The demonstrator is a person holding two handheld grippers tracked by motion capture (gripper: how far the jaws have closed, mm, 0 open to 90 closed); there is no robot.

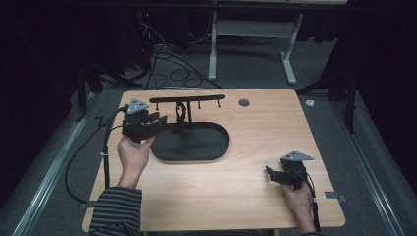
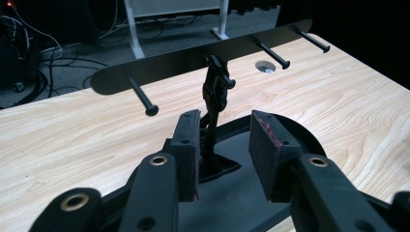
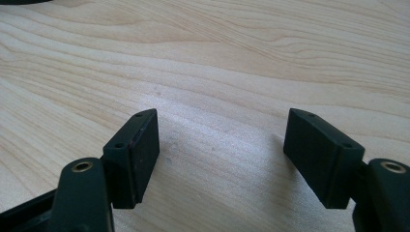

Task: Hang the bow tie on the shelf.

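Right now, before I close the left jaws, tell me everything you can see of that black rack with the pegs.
The black rack looks like matte metal or plastic. It has a flat oval base lying on the wooden table, an upright central post and a long crossbar carrying four knob-tipped pegs. It stands upright at the table's left rear. Nothing hangs on the pegs. The left gripper is over the base with its jaws open either side of the post, not visibly touching it.
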